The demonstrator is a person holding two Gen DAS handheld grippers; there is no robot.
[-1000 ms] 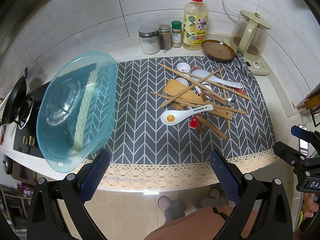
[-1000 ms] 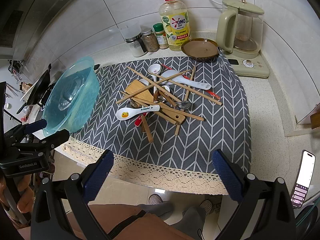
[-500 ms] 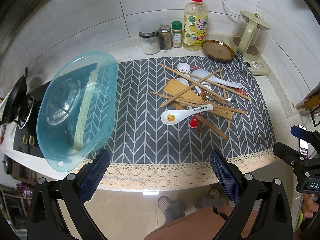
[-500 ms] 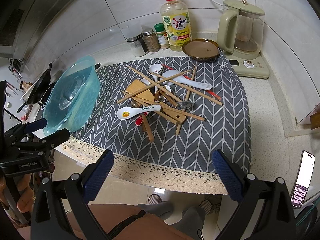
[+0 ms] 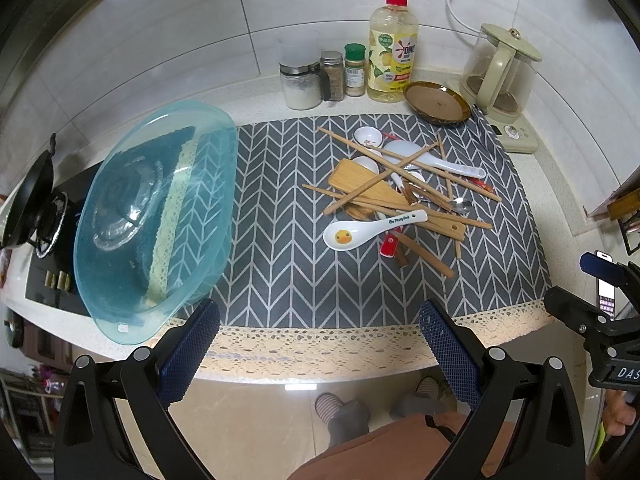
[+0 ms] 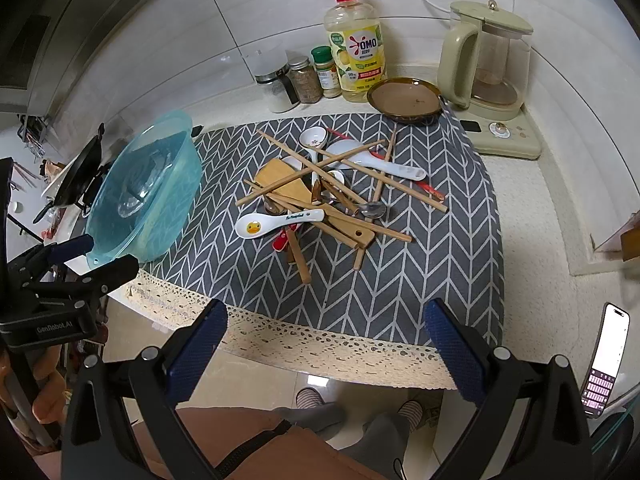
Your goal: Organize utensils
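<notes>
A tangled pile of utensils (image 5: pixel 400 196) (image 6: pixel 328 196) lies on the grey chevron mat (image 5: pixel 280 256) (image 6: pixel 420 272): wooden chopsticks, a wooden spatula (image 5: pixel 360 184), white ceramic spoons, one with a duck print (image 5: pixel 360 232) (image 6: pixel 272 222), and a metal spoon (image 6: pixel 370 210). A translucent blue tub (image 5: pixel 152 216) (image 6: pixel 148 188) stands at the mat's left end. My left gripper (image 5: pixel 320 344) is open, held off the counter's front edge. My right gripper (image 6: pixel 326 344) is likewise open and holds nothing, short of the mat's lace border.
Along the back wall stand spice jars (image 5: pixel 332 76), a dish-soap bottle (image 5: pixel 394 52), a brown plate (image 5: pixel 436 102) and a glass kettle (image 5: pixel 500 72). A stove with a black pan (image 5: pixel 32 208) sits left. A phone (image 6: pixel 604 360) is at the right. The person's legs and slippered feet are below.
</notes>
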